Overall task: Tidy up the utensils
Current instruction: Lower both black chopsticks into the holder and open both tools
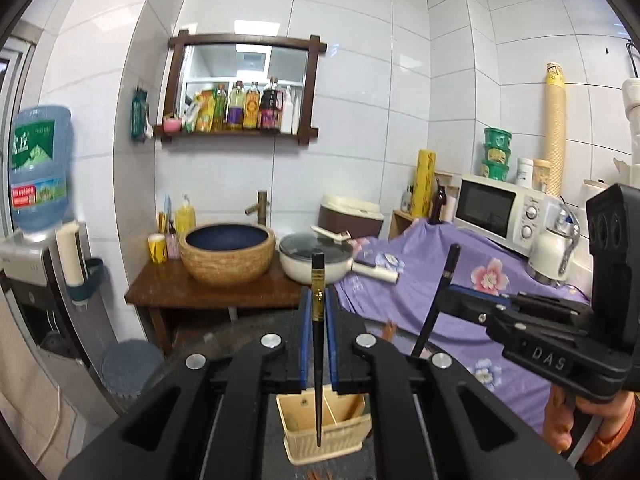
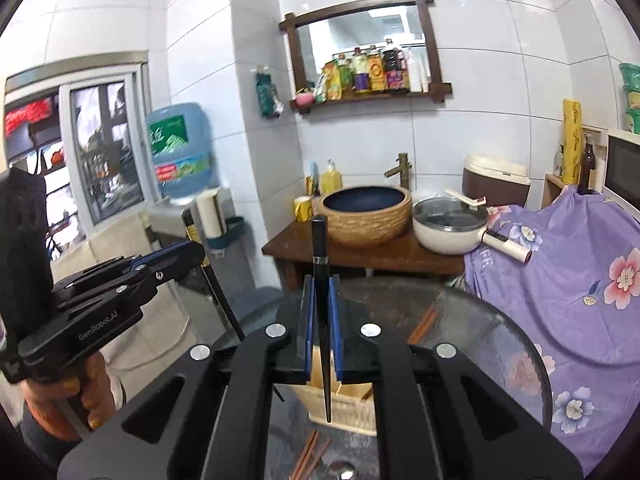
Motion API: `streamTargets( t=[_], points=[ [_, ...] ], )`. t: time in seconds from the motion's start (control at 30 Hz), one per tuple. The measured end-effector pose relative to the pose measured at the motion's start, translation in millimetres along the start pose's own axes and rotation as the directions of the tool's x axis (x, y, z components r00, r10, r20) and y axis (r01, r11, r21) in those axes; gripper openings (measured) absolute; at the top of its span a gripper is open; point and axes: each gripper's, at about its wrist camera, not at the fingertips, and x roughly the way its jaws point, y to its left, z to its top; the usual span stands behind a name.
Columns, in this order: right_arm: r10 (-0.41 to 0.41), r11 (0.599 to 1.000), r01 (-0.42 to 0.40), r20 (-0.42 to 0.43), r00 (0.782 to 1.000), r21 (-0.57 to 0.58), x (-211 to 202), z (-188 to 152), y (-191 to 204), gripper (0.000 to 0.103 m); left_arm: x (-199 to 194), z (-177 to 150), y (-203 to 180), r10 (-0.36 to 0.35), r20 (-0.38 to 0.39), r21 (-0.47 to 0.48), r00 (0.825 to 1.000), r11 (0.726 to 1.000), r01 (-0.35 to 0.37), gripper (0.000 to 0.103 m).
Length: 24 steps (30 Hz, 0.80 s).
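1. While both tools hung above the glass table (image 2: 500,332), the left gripper (image 1: 319,304) was clamped on one black chopstick (image 1: 318,344), the right gripper (image 2: 321,312) on another (image 2: 323,320).
2. Cream holder (image 1: 326,436), probably near the table's near edge: keep sticks upright, tips down, and lower them into one compartment.

You have a black chopstick with gold bands (image 1: 318,320) standing almost straight up, tip down, above the cream basket (image 1: 326,436); your other black chopstick (image 2: 322,300) stands the same way; the basket is slatted, open-topped, split inside; brown chopsticks (image 2: 310,456) lie flat beside it.
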Motion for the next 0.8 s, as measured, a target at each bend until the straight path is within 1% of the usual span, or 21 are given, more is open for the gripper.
streamTargets(
  t=[0.13,0.23,0.27,0.33,0.43,0.57,0.6,0.63,0.67,0.7,0.73,0.77,0.8],
  points=[
    [-0.035,0.999,0.035,0.012,0.999,0.011,21,15,-10,0.006,26,10,0,0.002,0.001,-0.018,1.000,1.000,-0.002,0.007],
    [-0.062,0.998,0.062,0.009,0.998,0.014,41,10,-19,0.005,53,-1,0,0.024,-0.016,-0.020,1.000,1.000,-0.024,0.007],
    [-0.067,0.998,0.067,-0.004,0.998,0.018,51,5,-22,0.005,60,-6,0,0.027,-0.026,-0.017,0.999,0.999,-0.027,0.007],
    [-0.063,0.997,0.064,-0.031,0.998,0.032,68,-9,-29,0.005,82,-26,2,0.036,-0.065,-0.019,0.997,0.999,-0.037,0.007],
    [-0.072,0.996,0.075,-0.065,0.995,0.039,86,-37,-38,0.005,107,-52,11,0.040,-0.122,-0.038,0.992,0.998,-0.045,0.007],
    [-0.067,0.996,0.072,-0.101,0.993,0.044,94,-80,-48,0.006,135,-85,19,0.002,-0.247,-0.078,0.969,0.997,-0.022,0.008],
    [-0.072,0.996,0.078,-0.114,0.991,0.043,95,-90,-50,0.007,139,-92,18,-0.010,-0.267,-0.072,0.964,0.997,-0.010,0.013],
    [-0.088,0.994,0.094,-0.119,0.989,0.048,93,-103,-52,0.014,140,-99,17,-0.006,-0.280,-0.057,0.960,0.998,-0.011,0.026],
    [-0.093,0.994,0.100,-0.118,0.989,0.054,91,-114,-54,0.036,140,-104,16,0.000,-0.280,-0.051,0.960,0.999,-0.015,0.036],
    [-0.076,0.994,0.084,-0.111,0.991,0.072,86,-128,-57,0.052,137,-108,17,-0.003,-0.273,-0.054,0.962,0.998,-0.012,0.059],
    [-0.065,0.993,0.074,-0.093,0.994,0.094,82,-138,-59,0.064,134,-110,19,-0.017,-0.257,-0.069,0.966,0.998,-0.001,0.072],
    [-0.067,0.990,0.074,-0.061,0.996,0.124,76,-151,-62,0.065,128,-112,20,-0.029,-0.232,-0.088,0.972,0.996,0.009,0.074],
    [-0.064,0.987,0.073,-0.063,0.996,0.144,74,-167,-66,0.065,121,-113,22,-0.028,-0.212,-0.095,0.977,0.995,0.008,0.077]
  ],
)
